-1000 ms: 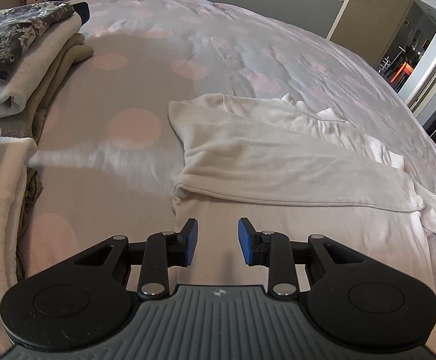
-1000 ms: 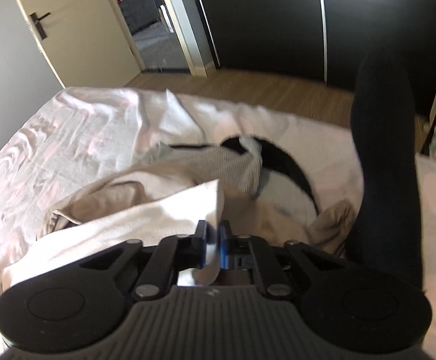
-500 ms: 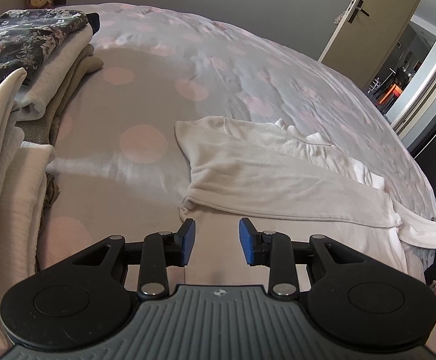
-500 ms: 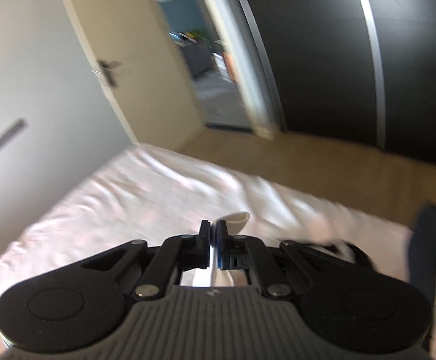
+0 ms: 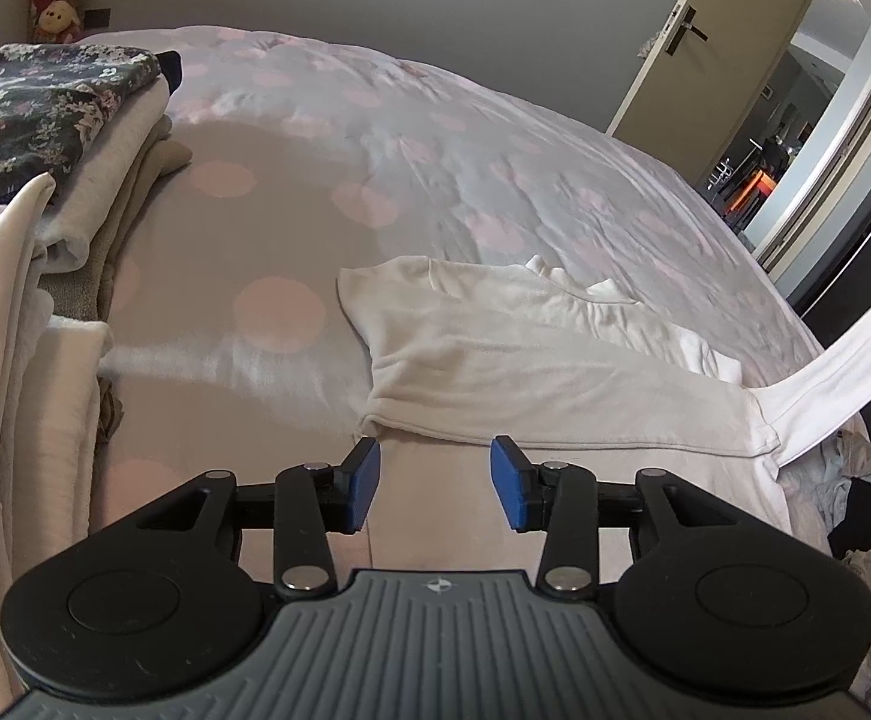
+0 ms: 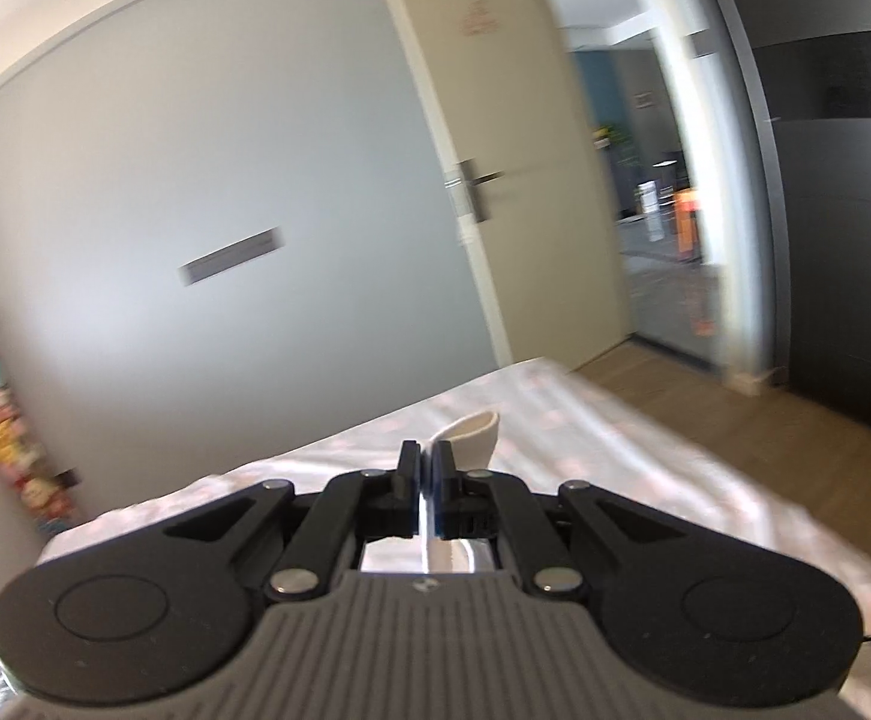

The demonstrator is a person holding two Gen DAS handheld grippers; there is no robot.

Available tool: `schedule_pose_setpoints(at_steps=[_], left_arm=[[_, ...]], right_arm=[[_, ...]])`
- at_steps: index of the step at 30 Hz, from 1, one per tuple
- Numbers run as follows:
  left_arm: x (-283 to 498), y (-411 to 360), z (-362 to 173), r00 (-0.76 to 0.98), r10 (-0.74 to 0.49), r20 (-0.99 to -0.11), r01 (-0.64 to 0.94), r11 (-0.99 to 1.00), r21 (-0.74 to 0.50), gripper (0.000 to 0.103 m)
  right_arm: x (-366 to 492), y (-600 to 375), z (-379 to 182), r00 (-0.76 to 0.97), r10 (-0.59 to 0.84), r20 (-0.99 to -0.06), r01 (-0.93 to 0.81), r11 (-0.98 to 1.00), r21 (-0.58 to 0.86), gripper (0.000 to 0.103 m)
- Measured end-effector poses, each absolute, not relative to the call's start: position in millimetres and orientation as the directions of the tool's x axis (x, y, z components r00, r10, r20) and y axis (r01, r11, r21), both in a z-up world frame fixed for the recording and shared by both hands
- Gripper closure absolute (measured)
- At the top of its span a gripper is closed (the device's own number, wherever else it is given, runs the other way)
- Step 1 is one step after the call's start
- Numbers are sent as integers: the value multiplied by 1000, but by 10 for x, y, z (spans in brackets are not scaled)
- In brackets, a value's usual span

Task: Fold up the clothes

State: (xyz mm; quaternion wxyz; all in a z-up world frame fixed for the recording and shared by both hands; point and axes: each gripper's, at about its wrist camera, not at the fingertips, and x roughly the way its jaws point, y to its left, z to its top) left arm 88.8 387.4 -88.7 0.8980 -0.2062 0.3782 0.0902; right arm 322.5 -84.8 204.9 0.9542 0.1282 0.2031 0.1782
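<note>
Left gripper [image 5: 434, 483]: jaws spread wide, nothing between them, hovering over the near edge of the white top [image 5: 555, 372]. The blue pads [image 5: 362, 483] sit just short of the top's folded hem.

Top lies mostly flat on the bed [image 5: 291, 192], one sleeve folded across the body. Its other sleeve [image 5: 849, 366] is pulled up taut off the right side of the bed, running out of frame to the upper right.

Right gripper [image 6: 426, 480]: jaws pressed together, pinching the sleeve cuff [image 6: 474, 429]; the cuff end sticks out past the fingertips, and fabric shows between the fingers behind them. It is held up high, pointing at the wall [image 6: 195, 150] and door [image 6: 495, 150], with the bed below. This view is motion-blurred.

Left of the top: stack of folded clothes [image 5: 45, 168] with a dark floral piece [image 5: 39, 102] on top. Loose pile of unfolded laundry [image 5: 861, 510] at the right edge of the bed.
</note>
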Motion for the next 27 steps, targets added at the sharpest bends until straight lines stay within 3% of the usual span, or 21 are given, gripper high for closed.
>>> schedule_pose_setpoints(at_steps=[10, 27], left_arm=[[947, 4012, -931, 706, -5, -709, -286, 913, -291, 64], [1199, 4471, -1134, 686, 55, -725, -355, 895, -269, 64]], right_arm=[[3066, 858, 1389, 612, 667, -425, -520, 744, 419, 98], [3119, 2448, -1076, 253, 741, -622, -491, 652, 577, 97]])
